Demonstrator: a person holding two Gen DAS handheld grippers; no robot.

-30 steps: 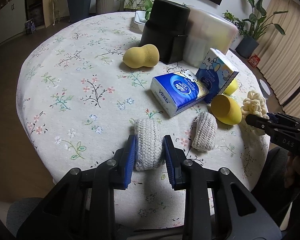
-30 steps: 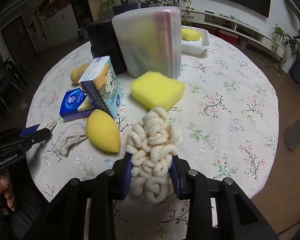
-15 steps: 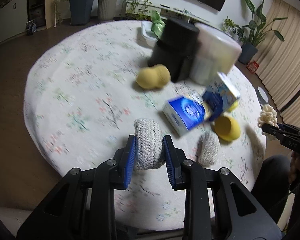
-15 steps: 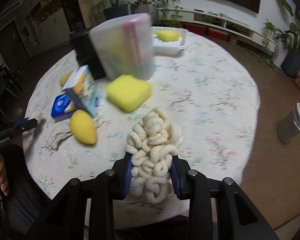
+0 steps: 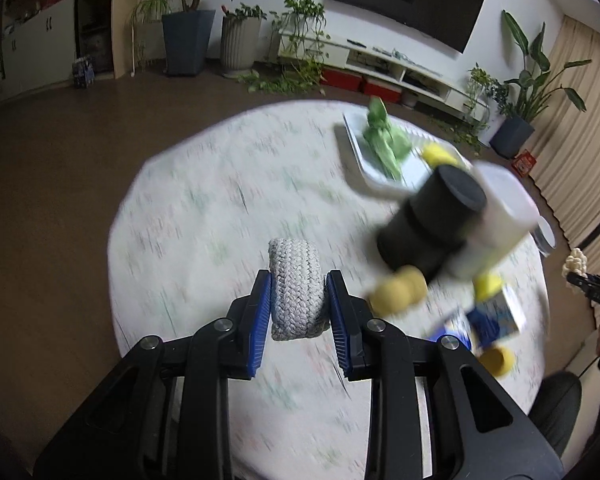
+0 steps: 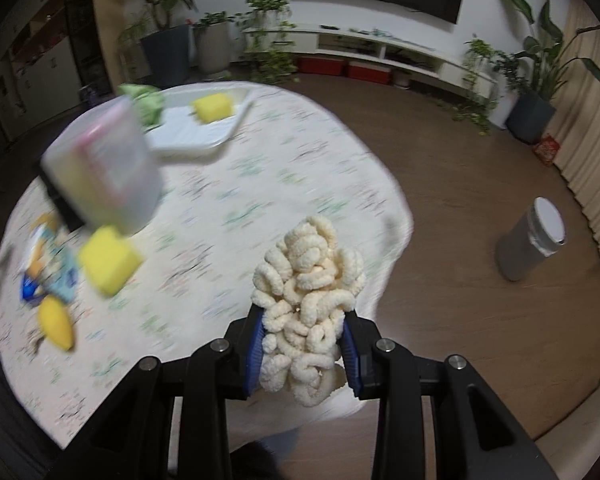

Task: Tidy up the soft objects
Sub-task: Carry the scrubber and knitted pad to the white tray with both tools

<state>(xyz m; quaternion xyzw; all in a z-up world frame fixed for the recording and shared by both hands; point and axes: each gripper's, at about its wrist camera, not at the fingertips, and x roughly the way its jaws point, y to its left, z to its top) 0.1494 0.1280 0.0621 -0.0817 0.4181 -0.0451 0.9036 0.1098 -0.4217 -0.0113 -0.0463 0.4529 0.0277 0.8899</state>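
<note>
My left hand-held gripper [image 5: 298, 300] is clamped on a grey braided pad [image 5: 296, 288], its blue pads pressing both sides, and the pad hangs in the air above the round counter [image 5: 204, 216] with its flowered cloth. My right hand-held gripper [image 6: 302, 334] is closed on a cream curly-looped scrubber [image 6: 306, 300], which bulges up out of the jaws over the counter's near right edge. Everything below is smeared with motion blur. From the left view, a black cylinder [image 5: 432, 224] stands beside a frosted plastic container [image 5: 500, 220], with a yellow peanut-shaped sponge [image 5: 398, 290] just in front of them. Behind them sits a white tray [image 5: 364, 148] carrying a green cloth [image 5: 386, 140] and a small yellow sponge [image 5: 436, 154]. From the right view, a square yellow sponge [image 6: 108, 260] lies in front of the frosted container, and a yellow teardrop sponge [image 6: 56, 322] lies near the counter's left edge, beside a blurred blue tissue pack [image 6: 48, 276]. On the floor to the right stands a grey bin [image 6: 532, 236].
</note>
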